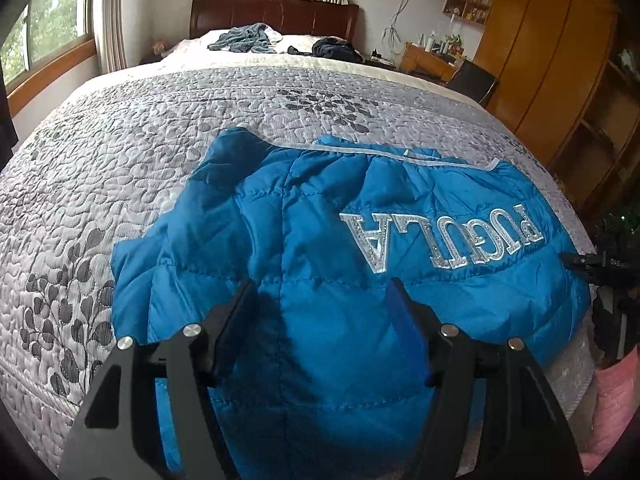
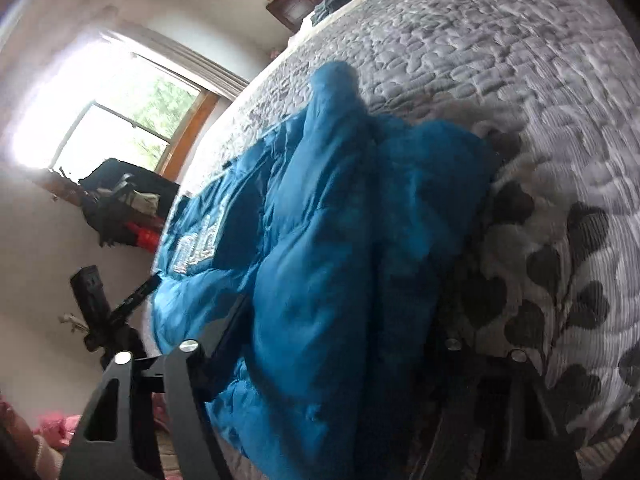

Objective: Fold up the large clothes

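Observation:
A blue quilted jacket (image 1: pixel 328 240) with silver letters lies spread on the bed's grey leaf-patterned quilt (image 1: pixel 120 168). My left gripper (image 1: pixel 324 300) hovers open over the jacket's near part, its fingers clear of the fabric. The right gripper (image 1: pixel 592 268) shows as a black tip at the jacket's right edge. In the blurred right wrist view, a bunched fold of the jacket (image 2: pixel 328 240) fills the space between the wide-apart jaws of my right gripper (image 2: pixel 320 312). Fabric hides its right finger. A black tool (image 2: pixel 132 300), likely the left gripper, points at the jacket's far edge.
Crumpled grey-blue and dark clothes (image 1: pixel 280 42) lie near the brown headboard (image 1: pixel 276 12). Windows (image 1: pixel 44 32) are on the left, wooden wardrobes and shelves (image 1: pixel 560 80) on the right. Pink fabric (image 1: pixel 616 392) sits off the bed's near right corner.

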`<act>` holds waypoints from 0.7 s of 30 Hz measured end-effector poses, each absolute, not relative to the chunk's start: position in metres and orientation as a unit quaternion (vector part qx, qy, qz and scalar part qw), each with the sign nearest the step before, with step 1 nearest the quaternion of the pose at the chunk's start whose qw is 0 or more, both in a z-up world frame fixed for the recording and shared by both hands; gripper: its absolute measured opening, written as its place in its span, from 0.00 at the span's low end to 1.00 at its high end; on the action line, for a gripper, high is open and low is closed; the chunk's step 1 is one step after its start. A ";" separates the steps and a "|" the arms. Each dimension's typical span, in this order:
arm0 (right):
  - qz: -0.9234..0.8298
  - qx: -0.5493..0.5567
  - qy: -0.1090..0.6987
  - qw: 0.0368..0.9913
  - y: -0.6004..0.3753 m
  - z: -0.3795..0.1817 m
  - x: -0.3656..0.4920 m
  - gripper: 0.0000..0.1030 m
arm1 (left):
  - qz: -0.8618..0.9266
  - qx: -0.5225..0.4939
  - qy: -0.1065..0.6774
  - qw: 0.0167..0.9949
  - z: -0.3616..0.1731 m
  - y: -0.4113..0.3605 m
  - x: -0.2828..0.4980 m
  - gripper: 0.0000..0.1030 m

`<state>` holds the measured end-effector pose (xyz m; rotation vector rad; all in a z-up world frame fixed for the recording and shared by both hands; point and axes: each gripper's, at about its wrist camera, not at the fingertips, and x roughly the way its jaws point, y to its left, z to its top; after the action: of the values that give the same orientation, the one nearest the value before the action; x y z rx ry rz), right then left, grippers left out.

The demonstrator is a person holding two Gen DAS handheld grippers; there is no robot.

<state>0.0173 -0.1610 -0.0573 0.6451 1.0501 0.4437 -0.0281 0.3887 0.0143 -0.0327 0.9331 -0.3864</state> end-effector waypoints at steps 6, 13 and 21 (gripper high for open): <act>0.212 0.290 0.475 0.803 -0.157 -0.041 0.011 0.44 | -0.188 -0.015 0.447 0.875 0.012 0.389 -0.027 0.65; 0.210 0.317 0.479 0.791 -0.165 -0.057 0.010 0.44 | -0.194 -0.010 0.442 0.876 0.009 0.388 -0.027 0.66; 0.198 0.346 0.469 0.789 -0.174 -0.059 0.003 0.39 | -0.200 0.008 0.422 0.884 -0.002 0.386 -0.028 0.68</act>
<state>0.0033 -0.1736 -0.0591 0.7444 1.0092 0.4267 -0.0285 0.3856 -0.0019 0.0161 0.8789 -0.4157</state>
